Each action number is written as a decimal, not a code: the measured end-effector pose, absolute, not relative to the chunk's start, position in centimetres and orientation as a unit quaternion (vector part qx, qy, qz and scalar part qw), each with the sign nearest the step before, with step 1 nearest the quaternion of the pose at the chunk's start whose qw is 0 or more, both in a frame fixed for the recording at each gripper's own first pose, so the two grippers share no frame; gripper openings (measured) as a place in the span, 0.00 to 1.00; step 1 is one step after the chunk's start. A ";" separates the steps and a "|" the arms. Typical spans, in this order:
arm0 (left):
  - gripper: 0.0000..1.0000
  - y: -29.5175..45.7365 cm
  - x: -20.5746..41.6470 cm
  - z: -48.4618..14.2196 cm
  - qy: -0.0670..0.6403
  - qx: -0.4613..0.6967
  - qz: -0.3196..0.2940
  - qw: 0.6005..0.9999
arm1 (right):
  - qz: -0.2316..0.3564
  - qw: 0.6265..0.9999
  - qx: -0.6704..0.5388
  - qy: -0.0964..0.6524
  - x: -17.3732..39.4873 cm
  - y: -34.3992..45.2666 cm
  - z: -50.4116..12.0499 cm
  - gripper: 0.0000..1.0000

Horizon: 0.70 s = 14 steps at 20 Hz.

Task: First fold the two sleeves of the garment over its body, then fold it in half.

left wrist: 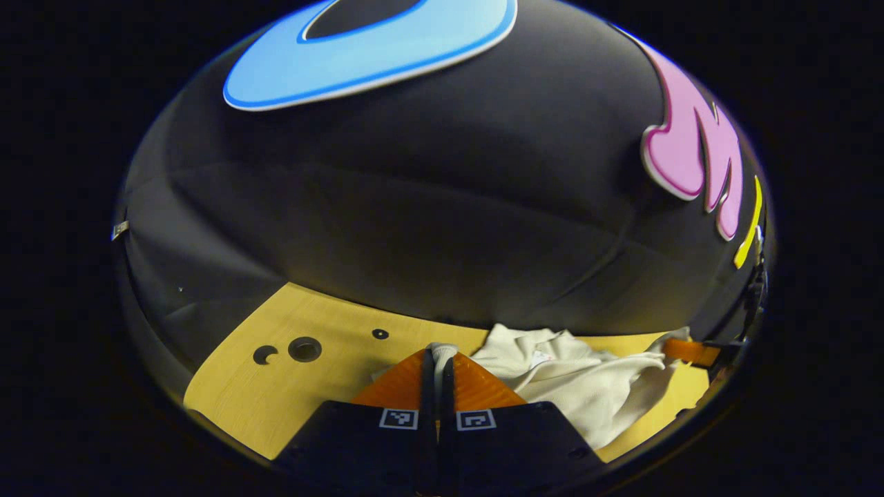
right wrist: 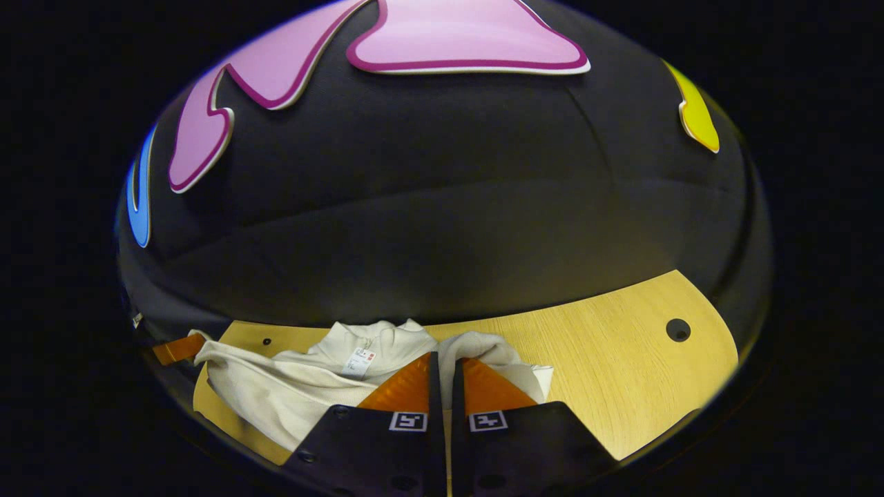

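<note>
A cream knit garment [left wrist: 587, 379] hangs bunched between the two grippers above a light wooden table [left wrist: 311, 379]. My left gripper [left wrist: 438, 353] is shut on a fold of the garment at one end, cloth poking up between its fingertips. In the right gripper view the garment [right wrist: 290, 386] sags to the left, a white label [right wrist: 360, 362] near its collar. My right gripper [right wrist: 442, 357] is shut on another fold of the garment. Each view catches the other gripper's finger at the garment's far end: the right gripper's finger [left wrist: 690, 352] and the left gripper's finger [right wrist: 178, 349].
The wooden table [right wrist: 608, 373] has round holes [left wrist: 304, 348] in its top, with one hole [right wrist: 678, 330] at the far right. Black booth cloth rises right behind the table's back edge.
</note>
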<state>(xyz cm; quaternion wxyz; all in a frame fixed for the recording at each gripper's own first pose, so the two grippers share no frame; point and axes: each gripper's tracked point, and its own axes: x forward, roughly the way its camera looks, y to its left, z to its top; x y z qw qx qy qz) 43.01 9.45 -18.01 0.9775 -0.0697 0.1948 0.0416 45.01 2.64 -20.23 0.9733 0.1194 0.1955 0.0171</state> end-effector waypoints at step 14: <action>1.00 10.4 42.2 -15.9 0.148 -0.018 0.066 0.987 | 0.052 0.990 0.060 0.114 43.0 3.6 -16.8 0.95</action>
